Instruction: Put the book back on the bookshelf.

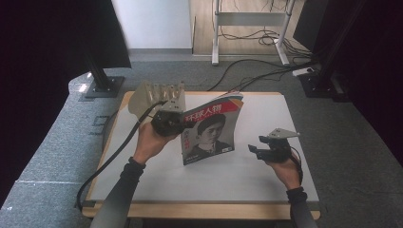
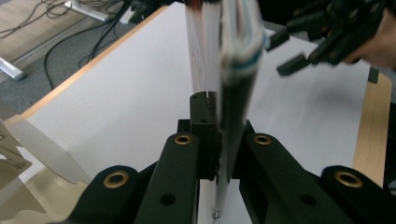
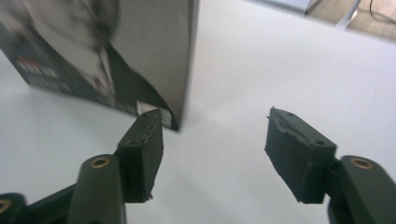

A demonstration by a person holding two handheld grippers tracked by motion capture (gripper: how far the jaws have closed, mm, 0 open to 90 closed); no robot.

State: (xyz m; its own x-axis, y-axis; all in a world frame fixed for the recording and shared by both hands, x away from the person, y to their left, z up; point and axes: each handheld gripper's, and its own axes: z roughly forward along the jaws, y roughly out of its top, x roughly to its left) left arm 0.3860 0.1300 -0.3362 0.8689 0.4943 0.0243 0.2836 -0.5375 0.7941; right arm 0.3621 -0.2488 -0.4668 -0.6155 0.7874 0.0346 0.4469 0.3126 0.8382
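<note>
A magazine [image 1: 214,130] with a portrait and red Chinese title on its cover stands upright on the white table [image 1: 266,175], held off flat. My left gripper [image 1: 183,124] is shut on the magazine's left edge; in the left gripper view the magazine [image 2: 236,84] runs edge-on between the jaws. My right gripper [image 1: 254,149] stands open just right of the magazine, low over the table. In the right gripper view the magazine's lower corner [image 3: 154,60] is just beyond the left fingertip [image 3: 147,135], with only bare table between the jaws.
The table's wooden rim [image 1: 204,210] runs along the front. A cable [image 1: 111,156] trails from the left gripper off the table's left side. Black stands [image 1: 102,80] and floor cables [image 1: 256,71] lie beyond the table.
</note>
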